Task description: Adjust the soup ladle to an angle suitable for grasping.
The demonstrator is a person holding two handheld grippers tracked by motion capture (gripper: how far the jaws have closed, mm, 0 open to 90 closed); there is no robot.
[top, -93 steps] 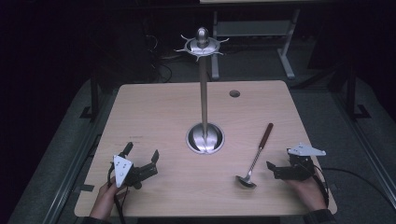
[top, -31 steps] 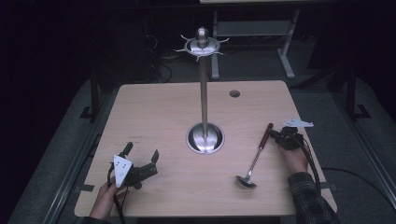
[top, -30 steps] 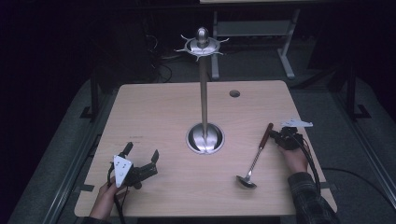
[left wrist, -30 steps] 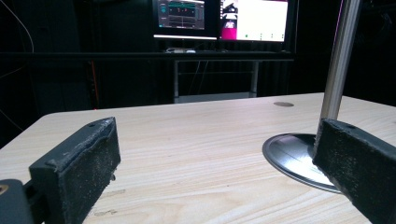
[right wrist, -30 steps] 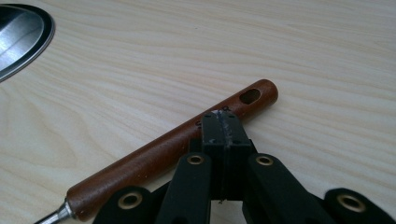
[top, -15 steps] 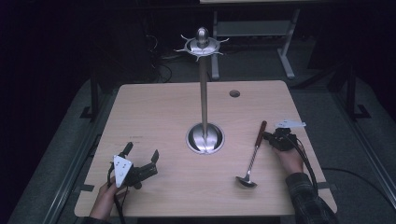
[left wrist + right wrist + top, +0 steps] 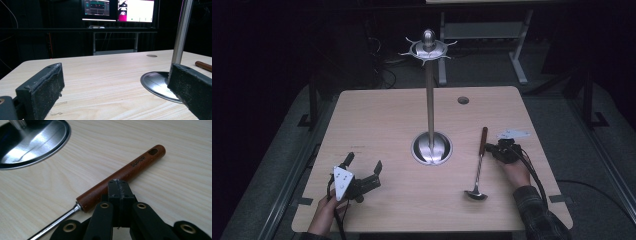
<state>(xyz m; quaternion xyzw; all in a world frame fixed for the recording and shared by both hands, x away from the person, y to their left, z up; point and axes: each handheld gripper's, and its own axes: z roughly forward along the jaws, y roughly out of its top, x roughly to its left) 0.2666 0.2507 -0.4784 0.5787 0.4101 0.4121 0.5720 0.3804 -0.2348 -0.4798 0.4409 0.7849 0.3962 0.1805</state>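
We take the work in hand to be picking up the ladle and hanging it on the stand.

1. Table (image 7: 377, 120). It carries the stand and the ladle, and both grippers are down at its level.

2. Stand (image 7: 430, 100). It stands upright, ahead of and to the right of the left jaws and off to the left of the right jaws. We see nothing hanging from the hooks around its top, so we judge the hanging step not yet done.

3. Ladle (image 7: 480, 160). It lies flat on the table. Its bowl points toward the person, and its wooden handle (image 7: 125, 176) lies directly across the tips of the right jaws. We judge that it has not been lifted.

4. Right gripper (image 7: 498, 150). In the right gripper view its jaws are pressed together with no gap. Their shared tip (image 7: 118, 185) meets the side of the handle near the metal shaft. The handle is in front of the jaws, not between them, so nothing is gripped.

5. Left gripper (image 7: 363, 162). Its jaws are spread wide and hold nothing. The bare table lies between them, and the stand's base (image 7: 160, 85) sits just beyond the right-hand jaw.

Remaining, in our judgement: open the right jaws, close them on the handle, raise the ladle, and hook it at the top of the stand. The approach is complete, and the grasp has not begun.
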